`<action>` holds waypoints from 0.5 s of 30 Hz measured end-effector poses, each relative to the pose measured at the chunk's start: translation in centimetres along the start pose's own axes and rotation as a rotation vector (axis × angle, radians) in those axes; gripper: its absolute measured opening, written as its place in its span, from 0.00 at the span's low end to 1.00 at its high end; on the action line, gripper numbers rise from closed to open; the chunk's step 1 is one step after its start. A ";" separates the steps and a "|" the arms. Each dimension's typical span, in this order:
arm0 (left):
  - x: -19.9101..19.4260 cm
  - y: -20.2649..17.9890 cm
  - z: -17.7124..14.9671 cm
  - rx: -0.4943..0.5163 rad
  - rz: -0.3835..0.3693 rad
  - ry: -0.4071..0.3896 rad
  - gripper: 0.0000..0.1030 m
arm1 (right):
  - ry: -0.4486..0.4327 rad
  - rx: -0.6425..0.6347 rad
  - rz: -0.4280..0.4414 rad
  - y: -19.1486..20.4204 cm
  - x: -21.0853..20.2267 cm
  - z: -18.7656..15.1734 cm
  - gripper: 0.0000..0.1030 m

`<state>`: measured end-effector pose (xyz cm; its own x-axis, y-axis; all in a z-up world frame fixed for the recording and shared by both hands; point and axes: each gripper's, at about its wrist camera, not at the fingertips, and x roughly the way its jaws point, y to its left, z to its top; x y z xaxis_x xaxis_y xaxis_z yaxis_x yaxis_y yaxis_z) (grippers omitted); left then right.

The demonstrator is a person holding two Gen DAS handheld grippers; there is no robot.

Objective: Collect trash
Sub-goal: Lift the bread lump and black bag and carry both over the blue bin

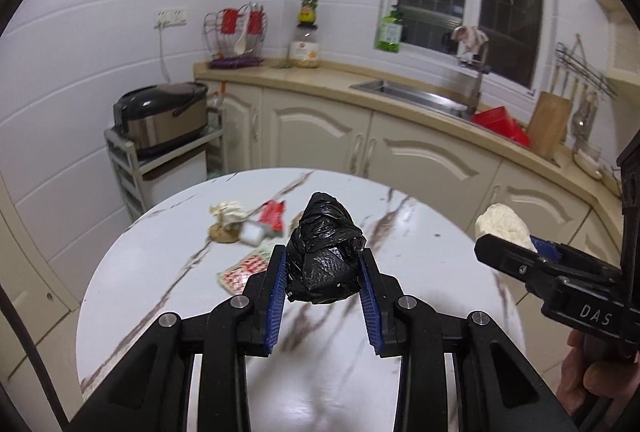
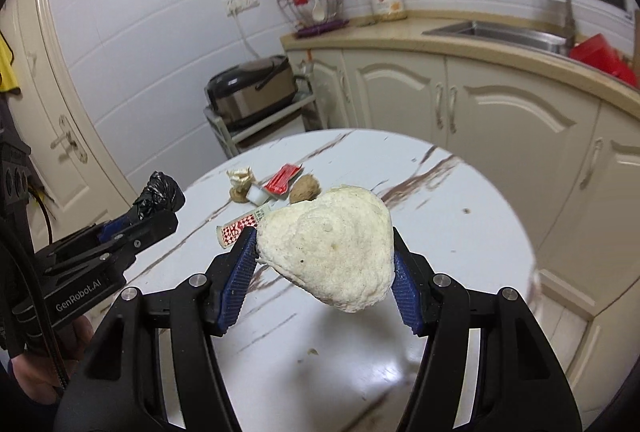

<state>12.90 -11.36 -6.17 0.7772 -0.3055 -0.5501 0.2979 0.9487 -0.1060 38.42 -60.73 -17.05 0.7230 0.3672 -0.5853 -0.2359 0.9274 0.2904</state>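
Left wrist: left tool tilted down, clamping black bag.

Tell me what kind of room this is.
A home kitchen, most likely: a steel sink is set in a beige counter over cream cabinets, and a rice cooker sits on a small rack beside a round marble-look table.
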 end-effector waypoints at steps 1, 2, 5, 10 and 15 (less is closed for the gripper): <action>-0.6 -0.9 -0.2 0.008 -0.006 -0.008 0.29 | -0.017 0.006 -0.004 -0.5 -1.0 0.0 0.57; -1.2 -1.7 -0.4 0.017 -0.014 -0.017 0.29 | -0.038 0.012 -0.009 -1.0 -2.2 0.0 0.57; -2.7 -4.8 -1.0 0.063 -0.044 -0.040 0.29 | -0.096 0.038 -0.024 -2.7 -5.7 -0.3 0.57; -3.8 -8.9 -1.9 0.116 -0.103 -0.058 0.29 | -0.170 0.086 -0.065 -6.1 -10.6 -1.0 0.57; -4.0 -12.1 -2.4 0.151 -0.161 -0.068 0.29 | -0.222 0.135 -0.114 -9.6 -14.5 -2.1 0.57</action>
<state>4.82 -21.40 -4.66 0.7469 -0.4613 -0.4788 0.4964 0.8660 -0.0601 28.83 -74.80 -12.87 0.8681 0.2221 -0.4439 -0.0668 0.9385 0.3388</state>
